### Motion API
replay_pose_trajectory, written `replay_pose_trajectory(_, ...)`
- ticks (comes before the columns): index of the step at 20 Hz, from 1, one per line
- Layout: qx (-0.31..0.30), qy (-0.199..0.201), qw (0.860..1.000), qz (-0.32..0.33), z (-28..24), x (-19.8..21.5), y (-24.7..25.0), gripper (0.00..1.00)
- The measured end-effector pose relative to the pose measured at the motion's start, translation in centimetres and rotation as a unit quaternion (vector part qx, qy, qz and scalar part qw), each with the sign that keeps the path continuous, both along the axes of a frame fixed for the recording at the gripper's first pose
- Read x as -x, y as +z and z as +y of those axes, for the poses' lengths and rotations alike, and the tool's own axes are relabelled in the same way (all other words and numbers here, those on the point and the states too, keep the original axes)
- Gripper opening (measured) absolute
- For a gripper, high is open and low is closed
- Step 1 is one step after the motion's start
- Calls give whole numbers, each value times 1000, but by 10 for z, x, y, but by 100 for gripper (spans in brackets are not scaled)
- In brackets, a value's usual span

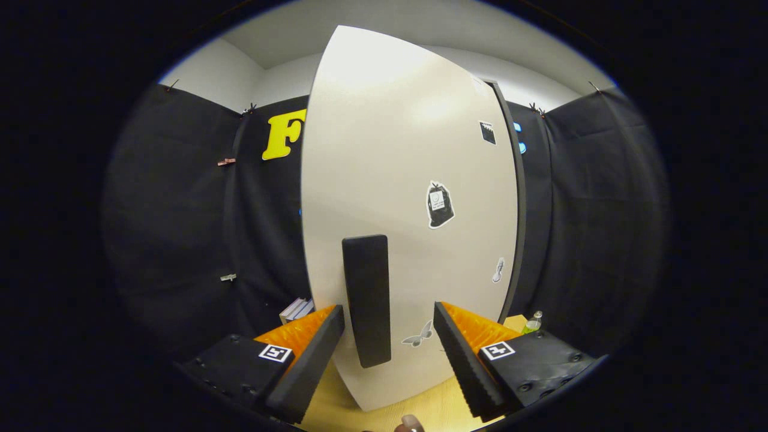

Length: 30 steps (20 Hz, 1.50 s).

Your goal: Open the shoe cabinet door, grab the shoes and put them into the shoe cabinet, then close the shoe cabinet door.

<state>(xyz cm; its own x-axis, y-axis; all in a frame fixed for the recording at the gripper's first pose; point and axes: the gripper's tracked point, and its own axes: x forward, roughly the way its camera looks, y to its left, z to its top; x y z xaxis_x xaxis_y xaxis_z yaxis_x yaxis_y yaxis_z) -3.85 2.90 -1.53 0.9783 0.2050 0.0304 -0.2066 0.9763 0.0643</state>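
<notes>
- Books (296, 309) at 9 o'clock of the left finger, stacked low against the booth wall.
- Gripper (389, 354) spread wide, pinching nothing; left finger (309, 360) at 7 o'clock of the handle, right finger (465, 366) at 5 o'clock of it.
- Handle (366, 300): dark upright bar on the door, standing between the fingers, nearer the left one; touching that finger or just clear of it, cannot tell.
- Door (390, 156) of the cabinet pale, just ahead of the fingers and rising to 12 o'clock; whether fully closed or ajar, cannot tell.
- Moth sticker (418, 336) at 4 o'clock of the handle, between the fingers.
- Bag sticker (440, 205) at 1 o'clock of the handle; small dark sticker (488, 132) higher, toward the door's right edge.
- Pale small sticker (498, 270) at 3 o'clock of the handle, near the door's right edge.
- Bottle (533, 322) at 2 o'clock of the right finger, low beside the cabinet.
- Fingertip (410, 422) of a person at 6 o'clock, below the door, over the wooden floor (438, 408).
</notes>
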Motion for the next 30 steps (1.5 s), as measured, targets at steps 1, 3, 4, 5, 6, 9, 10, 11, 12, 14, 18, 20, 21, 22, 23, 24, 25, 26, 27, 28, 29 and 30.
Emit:
replay_pose_trajectory(1, 4, 3, 1000, 1, 7, 0, -2, 98)
replay_pose_trajectory(3, 6, 6, 1000, 5, 18, -3, -5, 98)
replay_pose_trajectory(4, 5, 6, 1000, 8, 22, -5, -5, 98)
replay_pose_trajectory(5, 2, 6, 1000, 10, 26, -7, -6, 98)
replay_pose_trajectory(6, 1, 5, 1000, 10, 28, -8, -6, 98)
replay_pose_trajectory(9, 4, -1, 1000, 14, 27, -7, -9, 98)
replay_pose_trajectory(10, 4, -3, 1000, 15, 26, -7, -9, 98)
replay_pose_trajectory(11, 3, -6, 1000, 15, 24, -7, -9, 98)
replay_pose_trajectory(12, 2, -9, 1000, 15, 21, -6, -9, 98)
replay_pose_trajectory(14, 0, -15, 1000, 18, 15, -6, -10, 98)
replay_pose_trajectory(18, 0, -22, 999, 24, 7, -5, -14, 98)
replay_pose_trajectory(20, 0, -24, 999, 24, 4, -4, -14, 98)
replay_pose_trajectory(21, 0, -25, 999, 25, 3, -5, -15, 98)
replay_pose_trajectory(22, -1, -25, 999, 25, 2, -4, -15, 98)
replay_pose_trajectory(23, -2, -24, 999, 25, 2, -4, -16, 98)
replay_pose_trajectory(24, -2, -24, 999, 24, 2, -4, -15, 98)
replay_pose_trajectory(25, -3, -24, 999, 23, 2, -3, -15, 98)
replay_pose_trajectory(26, -2, -25, 999, 23, 1, -3, -16, 98)
replay_pose_trajectory(27, -1, -27, 999, 22, 0, -3, -16, 98)
replay_pose_trajectory(28, 0, -28, 999, 22, -1, -3, -15, 98)
replay_pose_trajectory(29, 0, -29, 999, 22, -1, -4, -15, 98)
replay_pose_trajectory(30, 0, -29, 999, 22, -1, -4, -15, 98)
